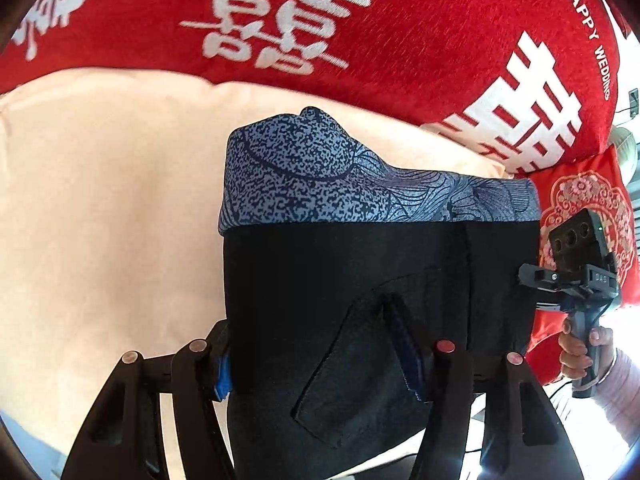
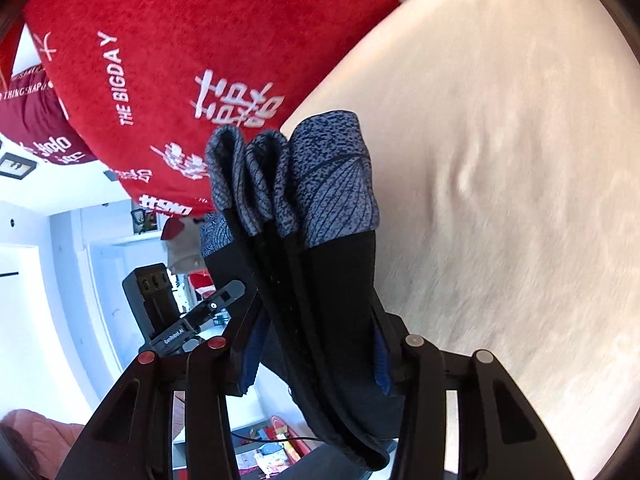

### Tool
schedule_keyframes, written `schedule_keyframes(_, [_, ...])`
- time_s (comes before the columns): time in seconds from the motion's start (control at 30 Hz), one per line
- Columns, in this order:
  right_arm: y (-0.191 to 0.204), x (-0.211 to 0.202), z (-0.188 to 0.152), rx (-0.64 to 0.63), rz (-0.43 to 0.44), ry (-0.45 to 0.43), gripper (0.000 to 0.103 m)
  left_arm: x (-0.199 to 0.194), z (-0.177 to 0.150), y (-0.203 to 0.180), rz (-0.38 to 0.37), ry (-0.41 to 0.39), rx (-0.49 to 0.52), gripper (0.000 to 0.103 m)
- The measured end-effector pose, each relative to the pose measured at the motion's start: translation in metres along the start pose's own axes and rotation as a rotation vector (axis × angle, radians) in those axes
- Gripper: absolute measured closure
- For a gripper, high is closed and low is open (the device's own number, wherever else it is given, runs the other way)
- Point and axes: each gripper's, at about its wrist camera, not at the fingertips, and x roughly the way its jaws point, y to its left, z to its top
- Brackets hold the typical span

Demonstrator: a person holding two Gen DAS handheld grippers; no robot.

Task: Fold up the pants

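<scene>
Bed sheet [image 1: 100, 208]: a pale peach surface is seen spread beyond and below both grippers, with nothing lying on the part in view.

Red blanket [image 1: 360, 40]: it is seen past the far edge of the sheet, ahead of both grippers.

Pants [image 1: 360, 272]: a black folded bundle with a blue patterned band at its far end is held off the sheet; several stacked layers are seen edge-on in the right wrist view.

Long axis: the bundle is seen running forward from the fingers of each gripper, its patterned band farthest from both.

Left gripper [image 1: 324, 364]: its jaws are closed on the near edge of the pants, cloth filling the gap between the blue pads.

Right gripper [image 2: 316, 360]: it is clamped on the same bundle from the other side (its handle is seen at the right edge of the left wrist view, in the person's hand [image 1: 584, 348]).

Nearer hand: neither is judged nearer; the pants are shared between both.

Next move: lowering onto the sheet ahead is judged likely.
</scene>
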Motion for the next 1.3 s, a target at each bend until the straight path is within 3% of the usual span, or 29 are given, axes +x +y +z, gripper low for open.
schedule_keyframes(0.3, [-0.01,0.022,-0.054,0.093,-0.002,-0.022,0.054,0.0,-0.019,0.023,0.019,0.047,0.025,0.038])
schedule_keyframes(0.47, [-0.021,0.025,-0.065,0.126,-0.048,-0.081,0.054,0.012,-0.023,0.023,0.151,0.003,0.165,0.037])
schedule_keyframes(0.63, [-0.03,0.034,-0.058,0.092,-0.18,-0.095,0.043,0.027,-0.022,0.023,0.195,-0.043,0.221,0.0])
schedule_keyframes(0.67, [-0.032,0.035,-0.059,0.093,-0.186,-0.098,0.042,0.031,-0.021,0.022,0.209,-0.043,0.225,0.0])
schedule_keyframes(0.83, [-0.036,0.034,-0.065,0.109,-0.229,-0.139,0.034,0.04,-0.019,0.013,0.196,-0.039,0.237,0.0])
schedule_keyframes(1.07, [-0.019,0.035,-0.066,0.08,-0.384,-0.141,0.021,0.05,-0.016,0.018,0.117,0.037,0.127,0.0])
schedule_keyframes(1.13, [-0.013,0.033,-0.07,0.081,-0.442,-0.146,0.019,0.047,-0.019,0.015,0.152,0.032,0.134,0.0])
schedule_keyframes(1.2, [-0.004,0.028,-0.077,0.065,-0.517,-0.168,0.017,0.036,-0.026,0.0,0.266,-0.011,0.198,0.0])
schedule_keyframes(1.3, [0.008,0.022,-0.091,0.038,-0.611,-0.198,0.015,0.019,-0.04,-0.015,0.366,-0.049,0.274,0.0])
